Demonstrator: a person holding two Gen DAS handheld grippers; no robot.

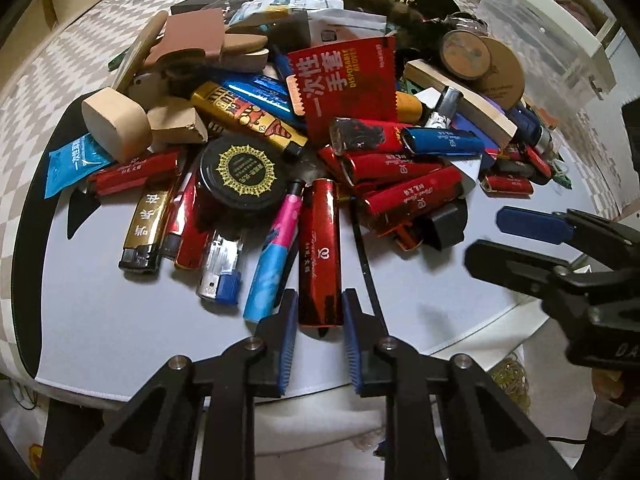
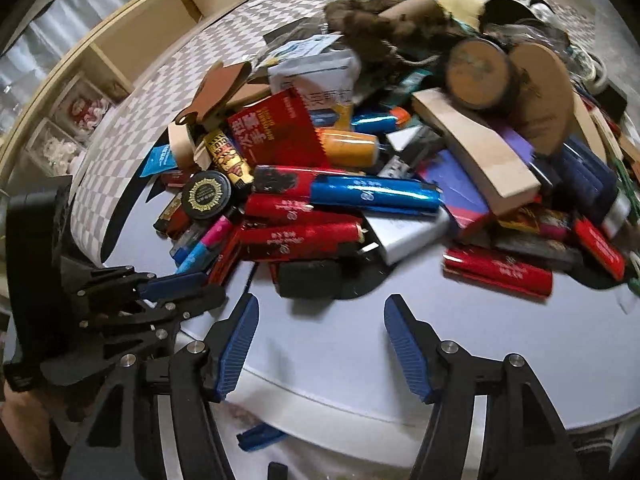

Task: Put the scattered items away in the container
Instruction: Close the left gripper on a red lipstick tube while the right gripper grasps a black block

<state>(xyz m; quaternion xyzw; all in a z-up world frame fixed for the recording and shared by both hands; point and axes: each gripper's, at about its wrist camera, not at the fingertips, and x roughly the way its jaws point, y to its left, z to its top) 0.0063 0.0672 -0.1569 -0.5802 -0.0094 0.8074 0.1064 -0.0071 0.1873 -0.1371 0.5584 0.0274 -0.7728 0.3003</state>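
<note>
A heap of lighters, packets, wooden pieces and tins lies on a light grey mat (image 1: 120, 320). In the left wrist view my left gripper (image 1: 320, 312) has its blue pads on both sides of the near end of a red lighter (image 1: 319, 252) that lies on the mat; the pads seem to touch it. My right gripper (image 1: 520, 240) shows at the right, open. In the right wrist view my right gripper (image 2: 320, 340) is open and empty above bare mat (image 2: 480, 340), near a black block (image 2: 308, 278). A clear plastic container (image 1: 552, 52) stands at the far right.
A pink and blue lighter (image 1: 274, 252) lies just left of the red one, a black cable tie (image 1: 366, 264) just right. A round black tin (image 1: 244, 174) sits behind. A checkered cloth (image 1: 60, 60) covers the surface around the mat. Shelves (image 2: 132, 52) stand at the back left.
</note>
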